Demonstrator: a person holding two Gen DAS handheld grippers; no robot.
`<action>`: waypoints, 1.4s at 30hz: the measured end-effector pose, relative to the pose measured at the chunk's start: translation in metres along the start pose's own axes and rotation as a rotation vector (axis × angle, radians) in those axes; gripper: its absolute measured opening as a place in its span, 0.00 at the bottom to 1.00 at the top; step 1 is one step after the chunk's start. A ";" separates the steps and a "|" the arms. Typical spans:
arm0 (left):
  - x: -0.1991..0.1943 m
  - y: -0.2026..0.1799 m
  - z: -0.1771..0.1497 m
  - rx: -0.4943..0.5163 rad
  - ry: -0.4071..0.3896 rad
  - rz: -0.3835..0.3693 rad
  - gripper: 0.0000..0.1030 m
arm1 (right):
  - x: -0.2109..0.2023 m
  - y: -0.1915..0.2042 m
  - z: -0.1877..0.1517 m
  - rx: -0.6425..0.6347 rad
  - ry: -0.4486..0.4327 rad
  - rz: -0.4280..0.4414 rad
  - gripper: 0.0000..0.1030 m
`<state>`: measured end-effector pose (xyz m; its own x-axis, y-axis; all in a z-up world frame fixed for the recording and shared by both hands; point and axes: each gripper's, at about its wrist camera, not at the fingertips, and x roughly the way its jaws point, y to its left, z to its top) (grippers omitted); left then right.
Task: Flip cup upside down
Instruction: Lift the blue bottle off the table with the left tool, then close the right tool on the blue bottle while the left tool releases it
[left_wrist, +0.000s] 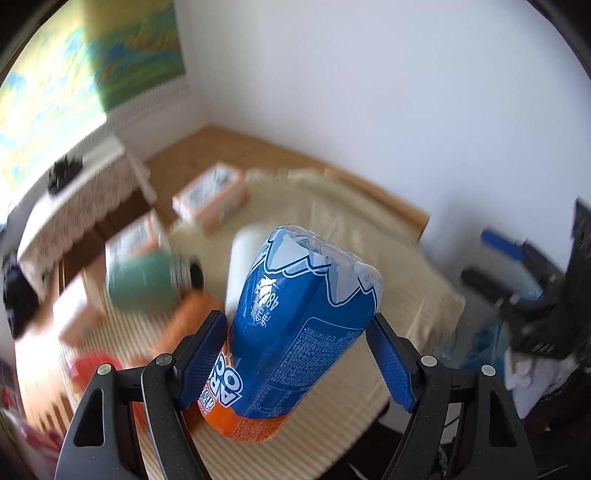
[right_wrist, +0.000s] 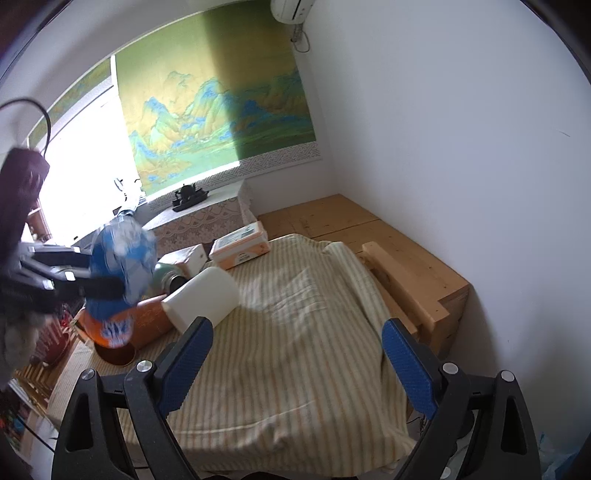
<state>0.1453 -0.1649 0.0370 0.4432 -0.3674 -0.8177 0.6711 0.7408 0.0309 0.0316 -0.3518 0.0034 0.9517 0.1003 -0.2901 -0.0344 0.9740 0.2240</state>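
Observation:
My left gripper (left_wrist: 295, 332) is shut on a blue and orange printed cup (left_wrist: 295, 332), held in the air above the striped cloth. The cup is tilted, its clear ridged base pointing up and away, its orange end down toward me. In the right wrist view the same cup (right_wrist: 122, 273) hangs at the far left, held by the left gripper (right_wrist: 96, 286), base up, orange end down. My right gripper (right_wrist: 295, 350) is open and empty above the striped cloth (right_wrist: 295, 332).
A white cylinder (right_wrist: 203, 299) lies on the cloth next to a green flask (right_wrist: 168, 277) and an orange item (right_wrist: 147, 321). Boxes (right_wrist: 240, 251) sit behind. A wooden platform (right_wrist: 406, 258) runs along the white wall. A low cabinet stands under the landscape scroll.

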 end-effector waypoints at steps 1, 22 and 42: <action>0.007 0.001 -0.009 -0.001 0.030 -0.005 0.78 | -0.001 0.004 -0.002 -0.008 -0.001 0.000 0.88; 0.047 -0.001 -0.019 0.030 0.154 0.022 0.84 | 0.015 0.033 -0.026 0.066 0.155 0.067 0.88; -0.080 0.058 -0.160 -0.326 -0.198 0.325 0.85 | 0.083 0.115 -0.036 0.344 0.449 0.181 0.88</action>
<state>0.0536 -0.0030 0.0123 0.7242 -0.1645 -0.6697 0.2726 0.9603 0.0589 0.0960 -0.2244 -0.0287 0.7153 0.4079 -0.5673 -0.0119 0.8189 0.5738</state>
